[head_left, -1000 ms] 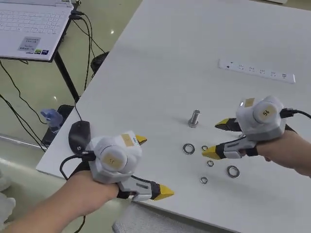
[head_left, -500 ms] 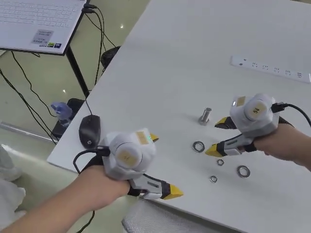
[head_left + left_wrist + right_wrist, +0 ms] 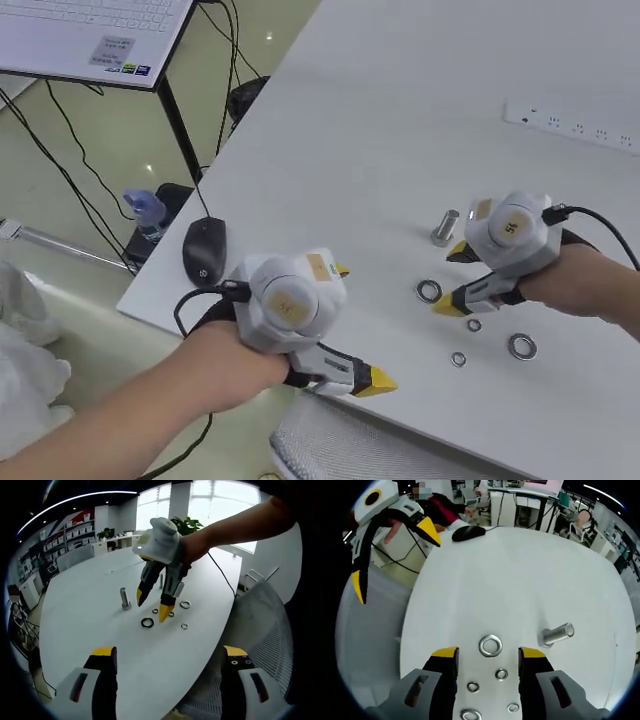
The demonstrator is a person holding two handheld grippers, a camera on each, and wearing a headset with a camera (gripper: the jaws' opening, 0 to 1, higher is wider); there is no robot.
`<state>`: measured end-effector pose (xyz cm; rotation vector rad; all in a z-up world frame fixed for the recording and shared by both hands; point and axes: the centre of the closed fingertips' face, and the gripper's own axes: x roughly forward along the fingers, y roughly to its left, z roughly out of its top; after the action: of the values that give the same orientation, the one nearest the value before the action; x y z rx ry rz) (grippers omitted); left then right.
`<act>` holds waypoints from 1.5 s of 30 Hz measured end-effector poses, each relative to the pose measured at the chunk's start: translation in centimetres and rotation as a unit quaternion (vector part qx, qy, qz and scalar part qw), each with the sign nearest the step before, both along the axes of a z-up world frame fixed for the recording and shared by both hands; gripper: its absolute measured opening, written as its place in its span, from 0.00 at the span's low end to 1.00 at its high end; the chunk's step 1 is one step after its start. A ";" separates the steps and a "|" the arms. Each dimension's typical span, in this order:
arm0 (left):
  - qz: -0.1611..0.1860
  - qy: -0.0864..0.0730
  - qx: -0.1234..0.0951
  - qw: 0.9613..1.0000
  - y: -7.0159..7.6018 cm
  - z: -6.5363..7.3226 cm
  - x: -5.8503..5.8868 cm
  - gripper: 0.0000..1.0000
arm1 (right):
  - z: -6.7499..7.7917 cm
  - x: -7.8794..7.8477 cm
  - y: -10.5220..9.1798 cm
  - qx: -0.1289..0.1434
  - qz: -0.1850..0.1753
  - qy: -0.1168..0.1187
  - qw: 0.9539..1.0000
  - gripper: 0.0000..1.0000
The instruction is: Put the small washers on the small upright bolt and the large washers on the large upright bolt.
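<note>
Washers [image 3: 429,291] loose beside upright bolt [image 3: 445,227]

Long white table [image 3: 380,120], a power strip [image 3: 575,128] lying toward its far side, a black mouse [image 3: 204,252] near the edge, a grey mesh chair [image 3: 330,455] below the near edge. Glossy pale floor [image 3: 130,140] alongside, with black cables [image 3: 232,55], a blue spray bottle [image 3: 146,208] and a black-legged stand carrying an open laptop [image 3: 90,30]. Left gripper view: bright windows [image 3: 220,492], potted plant [image 3: 186,526], wall shelves [image 3: 75,530], curved ceiling light strip [image 3: 80,498].
</note>
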<state>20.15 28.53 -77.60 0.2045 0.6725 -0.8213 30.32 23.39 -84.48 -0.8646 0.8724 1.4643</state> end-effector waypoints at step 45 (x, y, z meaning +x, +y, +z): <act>-0.007 0.005 0.000 1.000 0.1 0.2 -0.3 0.78 | -3.3 0.8 0.3 -0.124 0.047 -0.038 0.990 0.24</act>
<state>19.82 28.61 -77.35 0.2046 0.6807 -0.8358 31.08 23.72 -87.76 -1.1521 0.9800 1.4116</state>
